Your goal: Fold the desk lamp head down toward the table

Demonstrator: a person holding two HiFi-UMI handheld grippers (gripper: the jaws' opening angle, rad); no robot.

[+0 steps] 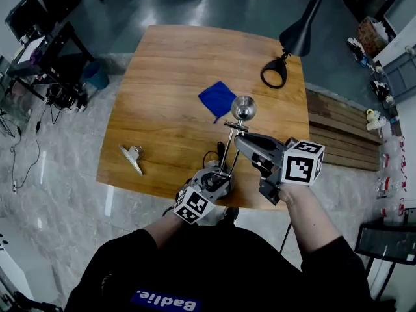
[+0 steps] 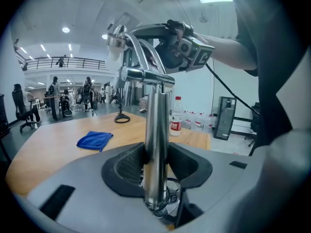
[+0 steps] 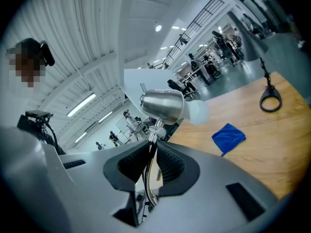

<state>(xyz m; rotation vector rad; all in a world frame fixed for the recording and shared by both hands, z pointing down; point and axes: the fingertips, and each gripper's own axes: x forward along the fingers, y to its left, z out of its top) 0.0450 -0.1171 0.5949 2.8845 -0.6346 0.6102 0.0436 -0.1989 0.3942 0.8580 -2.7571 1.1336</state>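
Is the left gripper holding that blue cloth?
No, the left gripper clamps the chrome lamp post, while the blue cloth lies apart on the table.

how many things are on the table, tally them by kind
lamps: 2 (silver lamp, black lamp)
cloths: 1 (blue cloth)
clips: 1 (metal clip)
total: 4
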